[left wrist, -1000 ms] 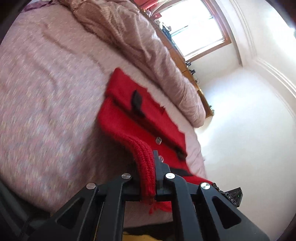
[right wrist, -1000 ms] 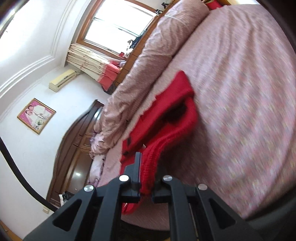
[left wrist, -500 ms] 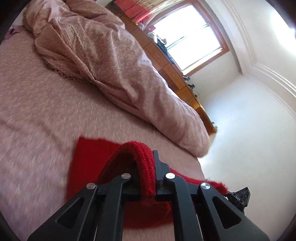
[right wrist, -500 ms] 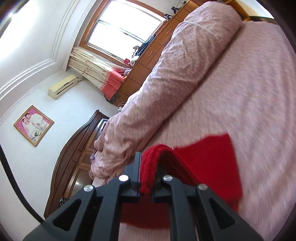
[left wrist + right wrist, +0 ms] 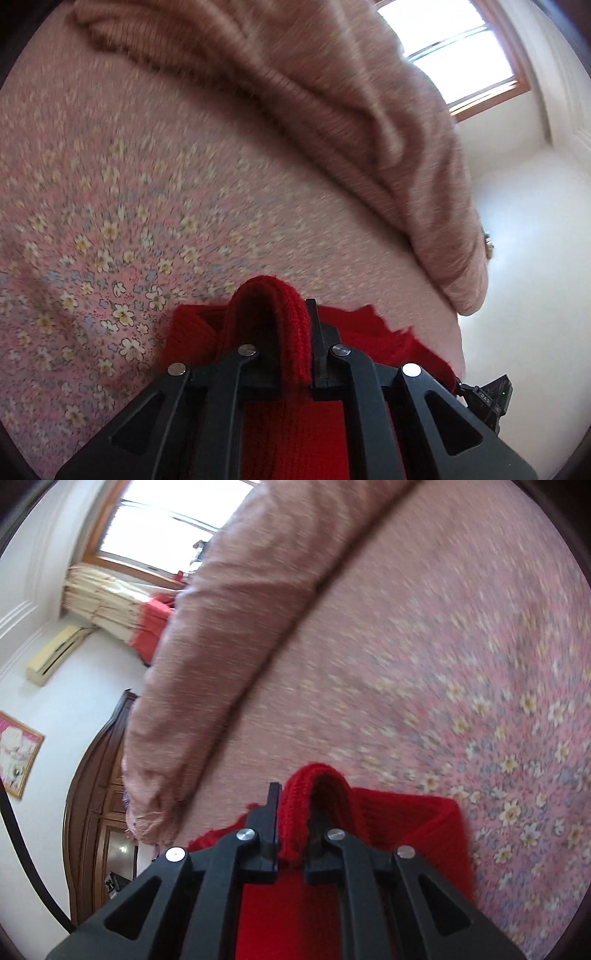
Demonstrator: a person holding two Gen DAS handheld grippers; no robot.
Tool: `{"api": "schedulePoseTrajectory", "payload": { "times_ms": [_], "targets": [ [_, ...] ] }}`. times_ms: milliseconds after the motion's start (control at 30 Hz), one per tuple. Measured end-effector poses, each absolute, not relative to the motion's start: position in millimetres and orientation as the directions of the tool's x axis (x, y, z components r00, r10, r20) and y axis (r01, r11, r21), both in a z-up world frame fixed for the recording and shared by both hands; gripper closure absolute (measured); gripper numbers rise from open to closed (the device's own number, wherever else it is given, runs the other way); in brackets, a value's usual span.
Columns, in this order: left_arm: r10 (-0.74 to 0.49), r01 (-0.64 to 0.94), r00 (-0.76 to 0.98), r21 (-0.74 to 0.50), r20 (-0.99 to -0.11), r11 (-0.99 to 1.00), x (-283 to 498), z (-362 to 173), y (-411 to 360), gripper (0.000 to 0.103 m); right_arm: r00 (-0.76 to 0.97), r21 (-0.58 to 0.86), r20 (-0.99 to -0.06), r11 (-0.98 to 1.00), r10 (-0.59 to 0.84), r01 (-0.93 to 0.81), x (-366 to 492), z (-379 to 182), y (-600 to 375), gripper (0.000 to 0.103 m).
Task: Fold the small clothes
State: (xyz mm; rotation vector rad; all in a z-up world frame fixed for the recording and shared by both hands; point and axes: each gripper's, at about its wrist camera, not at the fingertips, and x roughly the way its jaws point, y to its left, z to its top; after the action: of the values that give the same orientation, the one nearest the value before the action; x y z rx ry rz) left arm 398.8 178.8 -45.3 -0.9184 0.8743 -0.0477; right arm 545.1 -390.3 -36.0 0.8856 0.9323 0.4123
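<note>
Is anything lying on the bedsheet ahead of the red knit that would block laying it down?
Nothing visible does. Both the left gripper and right gripper pinch the red knit; the floral bedsheet ahead is bare up to the bunched duvet.

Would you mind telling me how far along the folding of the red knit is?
Partly done: the red knit already lies doubled under both grippers. In hand: the left gripper and right gripper each pinch a knit edge over the bed. Left: lay it down, release, smooth.
</note>
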Motion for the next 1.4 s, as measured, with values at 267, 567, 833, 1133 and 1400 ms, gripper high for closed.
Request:
{"api": "schedulePoseTrajectory", "payload": {
  "times_ms": [267,567,833,1133,1400],
  "targets": [
    [-0.425,-0.260,0.670,-0.728,-0.609,0.634,369.1,-15.8,195.3,0.075,0.607,0.914,-0.339,0.403,0.718,0.034,524.7,-39.3,-418.2,0.032],
    [-0.339,-0.216,0.634,-0.579,-0.695,0.786,284.5,-1.7,183.7,0.070,0.602,0.765,-0.464,0.637,0.650,-0.098,413.2,-0.4,-452.2,0.016],
    [-0.311,-0.184,0.645,-0.536,-0.698,0.824,268.7,-7.1,157.3,0.070,0.622,0.557,-0.507,0.778,0.597,-0.293,381.2,16.2,-423.6,0.034],
    [-0.320,-0.193,0.619,-0.534,-0.718,0.823,272.9,-18.9,153.0,0.075,0.613,0.433,-0.637,0.875,0.467,-0.216,393.2,-4.6,-410.9,0.054],
    [-0.294,-0.181,0.618,-0.495,-0.730,0.850,259.5,-13.4,150.3,0.099,0.591,0.430,-0.652,0.874,0.474,-0.227,390.6,-6.4,-406.2,0.090]
  ]
}}
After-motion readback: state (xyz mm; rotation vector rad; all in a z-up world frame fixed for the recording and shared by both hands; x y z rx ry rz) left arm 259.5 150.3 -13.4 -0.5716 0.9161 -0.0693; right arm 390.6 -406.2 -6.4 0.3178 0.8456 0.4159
